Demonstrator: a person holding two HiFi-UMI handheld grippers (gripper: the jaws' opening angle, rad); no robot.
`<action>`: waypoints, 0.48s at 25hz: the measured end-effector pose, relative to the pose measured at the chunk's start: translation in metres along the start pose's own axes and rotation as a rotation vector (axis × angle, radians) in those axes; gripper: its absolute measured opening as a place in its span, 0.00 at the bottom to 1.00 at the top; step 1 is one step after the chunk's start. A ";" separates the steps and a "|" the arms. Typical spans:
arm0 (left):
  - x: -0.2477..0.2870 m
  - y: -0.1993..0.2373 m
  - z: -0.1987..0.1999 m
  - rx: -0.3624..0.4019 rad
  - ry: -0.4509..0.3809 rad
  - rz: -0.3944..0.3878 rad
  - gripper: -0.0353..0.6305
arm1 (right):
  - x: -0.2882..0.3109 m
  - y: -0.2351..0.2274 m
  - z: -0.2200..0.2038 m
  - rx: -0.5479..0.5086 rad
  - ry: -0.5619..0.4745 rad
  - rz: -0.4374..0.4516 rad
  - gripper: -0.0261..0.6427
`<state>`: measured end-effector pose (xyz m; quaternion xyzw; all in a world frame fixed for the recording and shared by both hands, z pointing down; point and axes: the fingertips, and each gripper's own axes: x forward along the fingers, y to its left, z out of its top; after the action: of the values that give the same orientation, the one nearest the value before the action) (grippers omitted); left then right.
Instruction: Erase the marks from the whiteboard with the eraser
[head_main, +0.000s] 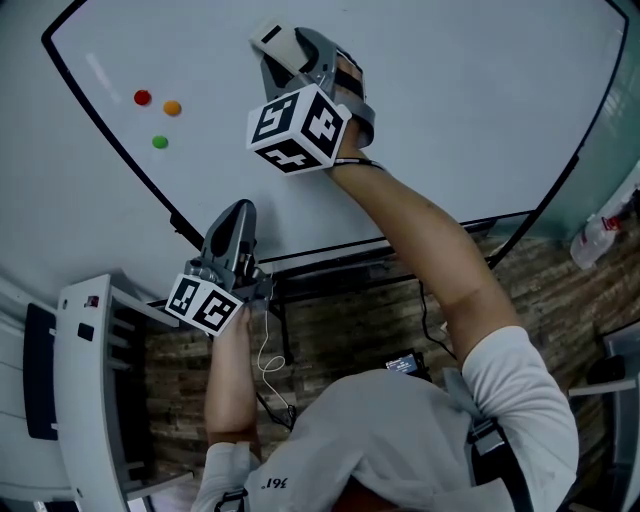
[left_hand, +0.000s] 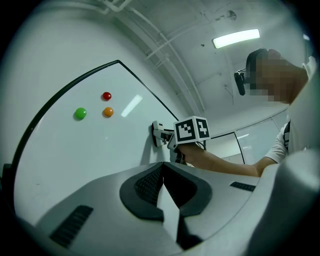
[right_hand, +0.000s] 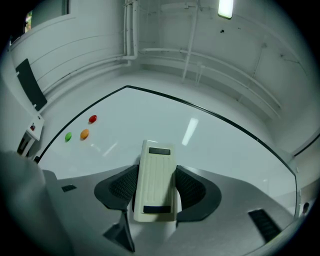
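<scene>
The whiteboard (head_main: 450, 110) fills the upper head view, and its surface looks plain white in every view. My right gripper (head_main: 300, 62) is shut on the cream eraser (head_main: 275, 42), which it presses flat against the upper middle of the board. In the right gripper view the eraser (right_hand: 156, 170) lies lengthwise between the pads of that gripper (right_hand: 157, 186). My left gripper (head_main: 238, 215) hangs low by the board's bottom left frame, shut and empty. The left gripper view shows its jaws (left_hand: 162, 172) closed together, with the right gripper (left_hand: 161, 134) beyond on the board.
Red (head_main: 142, 97), orange (head_main: 172, 107) and green (head_main: 160, 142) magnets sit on the board's left part. A black frame (head_main: 110, 130) edges the board, with a ledge (head_main: 330, 262) below. A white rack (head_main: 80, 380) stands at left and a spray bottle (head_main: 598, 238) at right.
</scene>
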<state>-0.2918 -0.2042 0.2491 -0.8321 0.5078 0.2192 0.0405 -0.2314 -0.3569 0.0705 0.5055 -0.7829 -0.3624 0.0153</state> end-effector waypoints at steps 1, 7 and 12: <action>0.004 -0.003 -0.002 -0.002 0.002 -0.005 0.06 | -0.001 -0.007 -0.003 0.004 0.001 -0.005 0.42; 0.031 -0.019 -0.016 -0.017 0.017 -0.043 0.06 | -0.009 -0.043 -0.025 0.012 0.018 -0.036 0.42; 0.052 -0.034 -0.027 -0.029 0.026 -0.076 0.06 | -0.017 -0.074 -0.043 0.005 0.032 -0.065 0.42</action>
<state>-0.2336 -0.2386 0.2472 -0.8541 0.4730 0.2141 0.0304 -0.1491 -0.3838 0.0650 0.5365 -0.7666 -0.3525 0.0146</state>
